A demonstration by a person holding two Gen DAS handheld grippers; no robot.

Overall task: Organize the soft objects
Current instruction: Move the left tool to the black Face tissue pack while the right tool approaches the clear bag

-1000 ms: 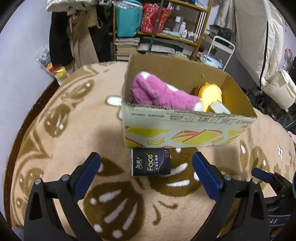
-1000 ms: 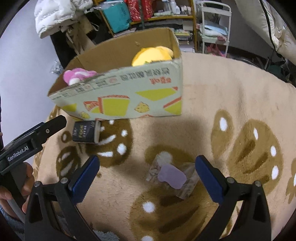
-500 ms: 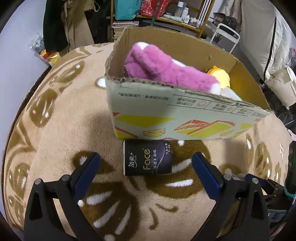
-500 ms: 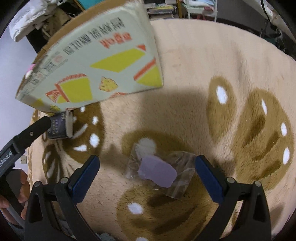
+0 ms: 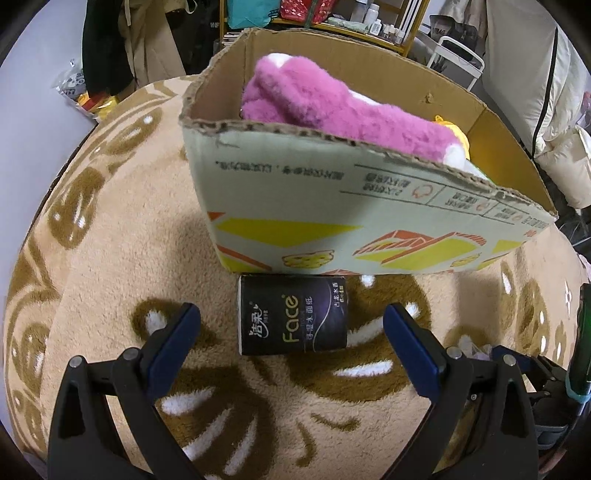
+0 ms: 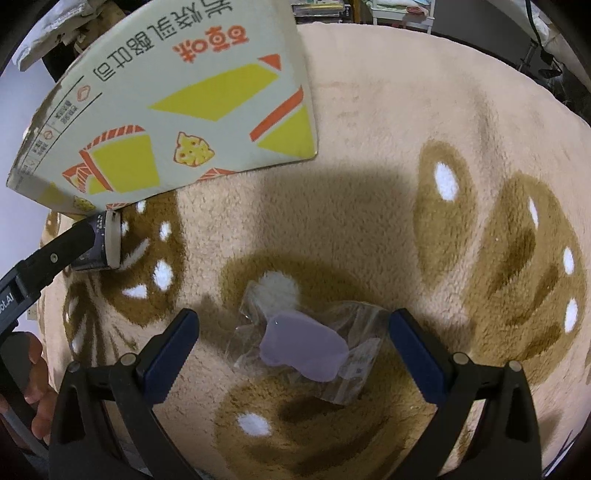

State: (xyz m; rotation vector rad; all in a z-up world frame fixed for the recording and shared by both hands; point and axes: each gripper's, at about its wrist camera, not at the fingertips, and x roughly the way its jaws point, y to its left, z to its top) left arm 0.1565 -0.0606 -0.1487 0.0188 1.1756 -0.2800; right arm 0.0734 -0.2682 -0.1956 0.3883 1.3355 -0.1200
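Observation:
A black tissue pack marked "Face" (image 5: 292, 315) lies on the rug against the front of an open cardboard box (image 5: 332, 221). My left gripper (image 5: 291, 332) is open, its blue pads on either side of the pack. The box holds a pink plush (image 5: 332, 110) and a yellow plush (image 5: 456, 133). In the right wrist view a clear bag with a lilac soft piece (image 6: 303, 343) lies on the rug between the open fingers of my right gripper (image 6: 293, 336). The tissue pack (image 6: 103, 243) and box (image 6: 177, 110) show at the left there.
A beige rug with brown paw prints (image 6: 406, 184) covers the round surface. Shelves with books and bottles (image 5: 332, 18), hanging clothes (image 5: 122, 44) and white bedding (image 5: 535, 74) stand behind the box. The left gripper's arm (image 6: 40, 258) reaches into the right wrist view.
Both grippers have moved forward and down. The tissue pack now sits between the left pads, and the clear bag sits between the right pads. Both stay open.

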